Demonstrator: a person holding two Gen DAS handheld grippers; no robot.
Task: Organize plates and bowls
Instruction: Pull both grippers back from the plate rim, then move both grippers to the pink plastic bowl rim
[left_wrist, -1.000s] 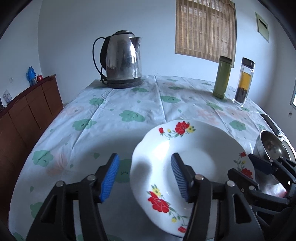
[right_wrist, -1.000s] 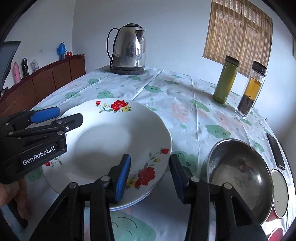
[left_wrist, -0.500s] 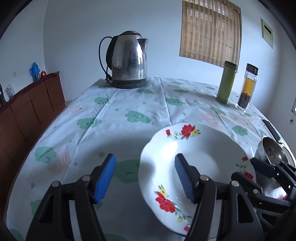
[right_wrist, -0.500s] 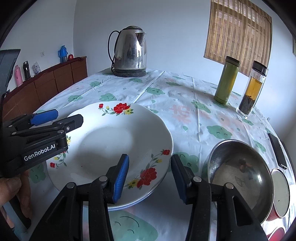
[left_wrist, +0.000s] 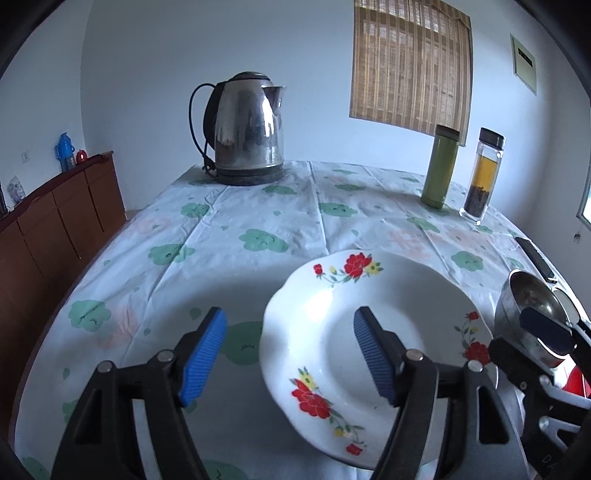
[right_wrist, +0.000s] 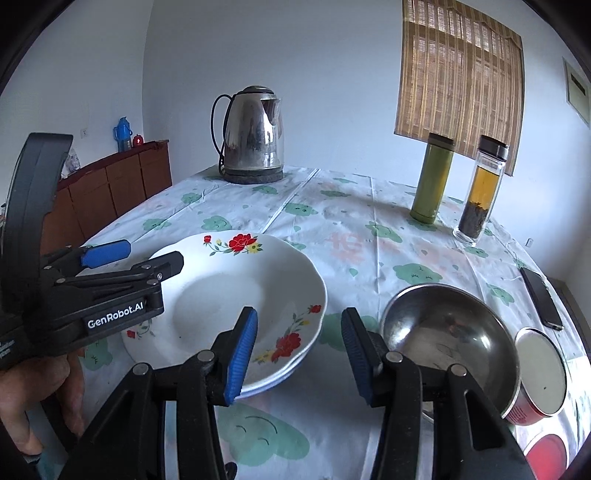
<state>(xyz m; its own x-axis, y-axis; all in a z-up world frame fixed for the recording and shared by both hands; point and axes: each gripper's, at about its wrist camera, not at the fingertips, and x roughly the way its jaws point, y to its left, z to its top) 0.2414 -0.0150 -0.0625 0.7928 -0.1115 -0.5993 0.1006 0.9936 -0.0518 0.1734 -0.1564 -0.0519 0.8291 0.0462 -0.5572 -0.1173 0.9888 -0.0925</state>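
The floral plate (right_wrist: 236, 295) is stacked on another on the tablecloth (right_wrist: 332, 221), beside a steel bowl (right_wrist: 448, 332). The left gripper (left_wrist: 288, 350) is opening over its rim, gripping nothing; the right gripper (right_wrist: 297, 350) is held apart, empty.

- Right gripper (right_wrist: 297, 347): foreground, blue-padded jaws apart, nothing between the pads; the plate's right rim lies beyond the gap.
- Floral plate (right_wrist: 229, 295): white, red flowers; a second plate's rim shows beneath it.
- Left gripper (right_wrist: 142, 254): enters from the left over the plate's left rim, jaws opening; a hand (right_wrist: 40, 384) holds it.
- Steel bowl (right_wrist: 448, 332): right of the plates, just beside a red container (right_wrist: 539, 373).
- Far side of the tablecloth (right_wrist: 351, 236): kettle (right_wrist: 253, 134), green flask (right_wrist: 432, 179), glass tea bottle (right_wrist: 480, 188); phone (right_wrist: 541, 297) at right edge.
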